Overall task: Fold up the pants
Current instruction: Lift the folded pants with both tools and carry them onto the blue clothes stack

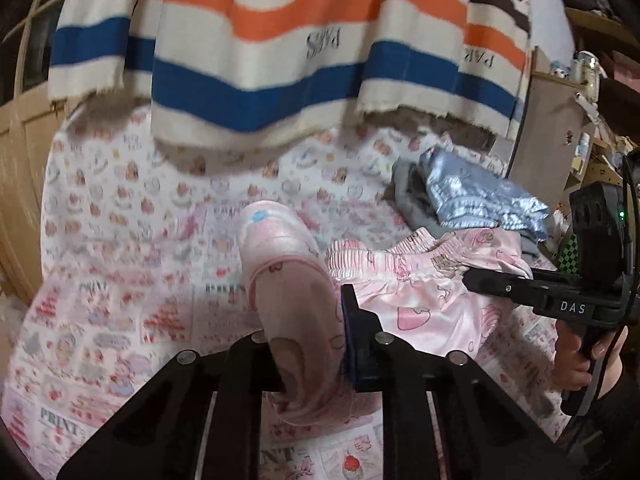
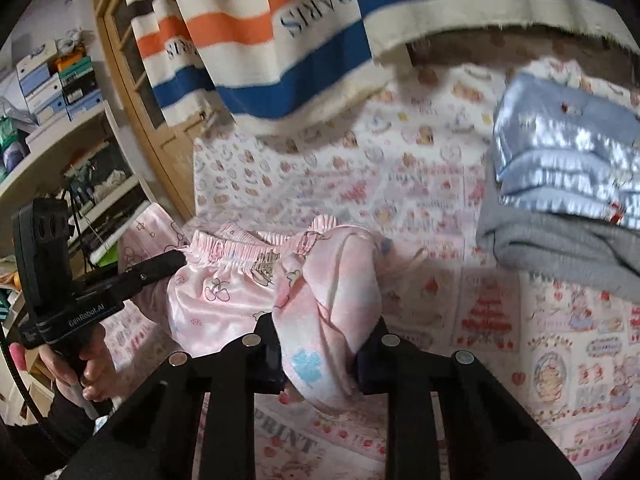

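Note:
The pink satin pants [image 1: 420, 296] with cartoon prints lie bunched on the patterned bedsheet [image 1: 132, 208]. My left gripper [image 1: 308, 344] is shut on a fold of the pants, and the cloth rises between its fingers. My right gripper [image 2: 320, 344] is shut on another fold of the pants [image 2: 224, 280] with a blue clover print. Each gripper shows in the other's view: the right one [image 1: 480, 280] reaches into the elastic waistband from the right, the left one [image 2: 168, 260] from the left.
A folded light-blue satin garment [image 2: 560, 152] lies on a grey garment [image 2: 560, 252] at the far right of the bed. A striped orange, blue and white towel [image 1: 280, 48] hangs over the far side. Wooden furniture [image 2: 132, 80] and shelves with boxes [image 2: 52, 80] stand beside the bed.

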A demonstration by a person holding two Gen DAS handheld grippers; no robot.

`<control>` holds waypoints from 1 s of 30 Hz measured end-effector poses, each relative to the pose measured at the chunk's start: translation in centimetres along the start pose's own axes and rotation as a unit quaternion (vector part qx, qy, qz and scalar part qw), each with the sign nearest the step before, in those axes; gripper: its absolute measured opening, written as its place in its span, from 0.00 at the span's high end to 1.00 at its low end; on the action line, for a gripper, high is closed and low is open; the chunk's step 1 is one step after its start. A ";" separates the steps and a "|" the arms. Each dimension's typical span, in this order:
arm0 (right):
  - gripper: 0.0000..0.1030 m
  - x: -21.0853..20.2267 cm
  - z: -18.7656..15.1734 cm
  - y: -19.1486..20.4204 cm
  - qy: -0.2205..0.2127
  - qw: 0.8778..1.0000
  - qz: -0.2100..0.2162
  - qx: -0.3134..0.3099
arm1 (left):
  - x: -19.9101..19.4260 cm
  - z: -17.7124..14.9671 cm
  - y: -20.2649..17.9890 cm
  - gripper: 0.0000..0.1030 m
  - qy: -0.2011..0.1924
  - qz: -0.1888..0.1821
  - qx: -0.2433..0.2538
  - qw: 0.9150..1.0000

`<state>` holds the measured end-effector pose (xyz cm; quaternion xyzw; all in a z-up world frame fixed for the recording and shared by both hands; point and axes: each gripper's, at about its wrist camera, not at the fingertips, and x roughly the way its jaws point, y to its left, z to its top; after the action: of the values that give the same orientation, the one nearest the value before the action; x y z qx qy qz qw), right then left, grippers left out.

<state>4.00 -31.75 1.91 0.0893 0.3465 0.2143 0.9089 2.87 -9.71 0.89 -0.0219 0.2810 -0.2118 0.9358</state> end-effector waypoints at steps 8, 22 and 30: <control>0.76 -3.9 2.2 1.1 -0.057 0.997 -0.032 -0.033 | -0.9 3.0 -2.3 0.84 -0.035 -0.003 0.036 0.999; 0.76 -13.6 11.5 -6.3 -0.182 0.969 -0.164 -0.020 | 3.0 13.4 -13.3 0.84 -0.134 -0.070 0.100 0.983; 0.76 -17.0 14.1 -13.4 -0.232 0.935 -0.270 0.016 | 11.4 17.9 -19.8 0.84 -0.110 -0.145 0.080 0.980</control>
<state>6.44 -51.58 18.33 0.0542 0.1407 -0.0709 0.9860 13.48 -33.76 13.24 -0.0103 0.1527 -0.3631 0.9191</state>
